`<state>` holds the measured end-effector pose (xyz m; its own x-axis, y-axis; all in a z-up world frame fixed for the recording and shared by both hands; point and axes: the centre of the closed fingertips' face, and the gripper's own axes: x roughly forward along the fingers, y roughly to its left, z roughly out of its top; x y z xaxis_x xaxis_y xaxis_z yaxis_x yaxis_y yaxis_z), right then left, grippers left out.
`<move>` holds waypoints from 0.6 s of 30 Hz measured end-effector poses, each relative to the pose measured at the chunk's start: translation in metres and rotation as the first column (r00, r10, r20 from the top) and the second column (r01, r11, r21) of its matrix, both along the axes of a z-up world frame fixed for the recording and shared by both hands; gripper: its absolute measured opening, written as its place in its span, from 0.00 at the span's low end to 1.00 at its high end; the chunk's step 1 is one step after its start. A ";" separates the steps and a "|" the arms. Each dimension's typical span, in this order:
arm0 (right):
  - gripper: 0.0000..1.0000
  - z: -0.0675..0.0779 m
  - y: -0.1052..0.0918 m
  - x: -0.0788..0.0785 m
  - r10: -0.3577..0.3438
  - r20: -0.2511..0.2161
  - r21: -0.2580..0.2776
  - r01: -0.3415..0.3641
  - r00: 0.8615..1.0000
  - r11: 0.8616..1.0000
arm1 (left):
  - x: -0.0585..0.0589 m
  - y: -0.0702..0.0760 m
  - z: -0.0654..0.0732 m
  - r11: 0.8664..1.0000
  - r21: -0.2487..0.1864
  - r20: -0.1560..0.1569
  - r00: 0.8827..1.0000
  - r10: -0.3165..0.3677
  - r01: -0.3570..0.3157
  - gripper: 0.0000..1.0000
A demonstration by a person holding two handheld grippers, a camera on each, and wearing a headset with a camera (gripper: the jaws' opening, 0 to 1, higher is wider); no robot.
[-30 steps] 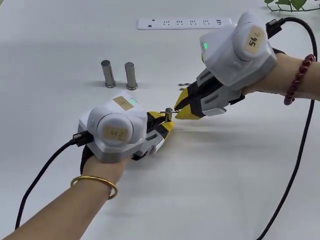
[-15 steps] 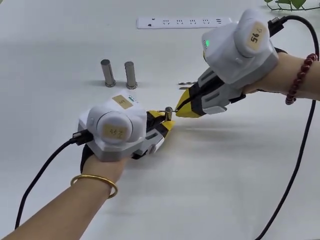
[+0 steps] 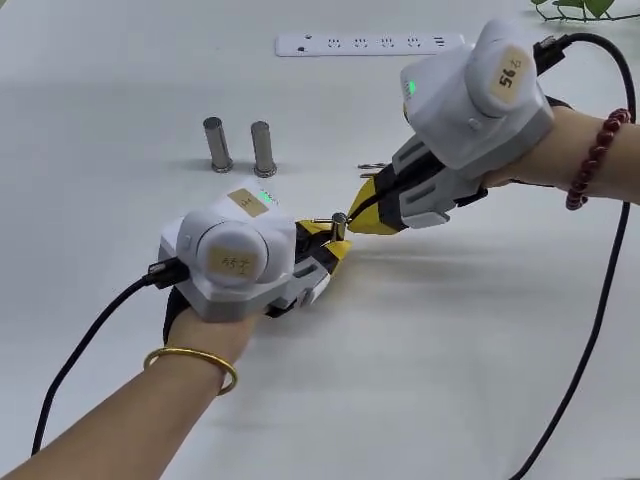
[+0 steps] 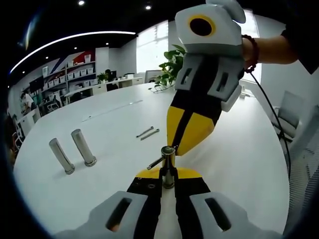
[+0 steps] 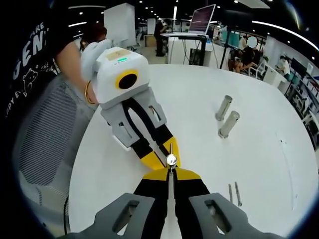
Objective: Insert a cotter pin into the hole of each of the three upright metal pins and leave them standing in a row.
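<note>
Metal pin (image 4: pixel 169 160) sits clamped upright in left gripper (image 4: pixel 168 175) fingers, steadying its hole for the cotter pin (image 4: pixel 155 163) that right gripper (image 4: pixel 177 151) fingers, pinched closed, hold through it.

A big white round-edged tabletop (image 3: pixel 450 400) is spread out, with a long white power strip (image 3: pixel 370 45) laid flat near the far edge and green plant leaves (image 3: pixel 585 8) poking in at a corner. Tall bright windows (image 4: pixel 149 37) are seen behind, plus a curved ceiling light strip (image 4: pixel 65 40) and small round spotlights (image 4: pixel 147 7). Stocked shelving (image 4: pixel 60 79) is lined along a far wall. A grey mesh office chair (image 5: pixel 45 144) is parked just beside the table.
</note>
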<state>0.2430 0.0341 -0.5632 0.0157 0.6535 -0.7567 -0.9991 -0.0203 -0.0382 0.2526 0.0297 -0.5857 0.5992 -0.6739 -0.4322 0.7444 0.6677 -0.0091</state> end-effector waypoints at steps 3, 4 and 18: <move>0.00 0.000 0.001 0.000 -0.008 0.000 0.006 0.008 1.000 1.000 | 0.000 0.000 0.000 1.000 0.001 0.000 1.000 0.001 -0.001 0.06; 0.00 0.000 0.001 0.000 -0.008 0.001 0.008 0.008 1.000 1.000 | 0.000 0.000 0.000 1.000 0.003 0.001 1.000 0.001 -0.001 0.06; 0.00 -0.001 0.003 0.000 -0.021 -0.009 0.010 0.021 1.000 1.000 | -0.001 0.001 -0.004 1.000 0.002 -0.013 1.000 0.004 -0.004 0.06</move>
<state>0.2425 0.0370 -0.5639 0.0228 0.6606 -0.7504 -0.9996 0.0014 -0.0291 0.2521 0.0305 -0.5895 0.5959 -0.6707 -0.4416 0.7418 0.6704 -0.0172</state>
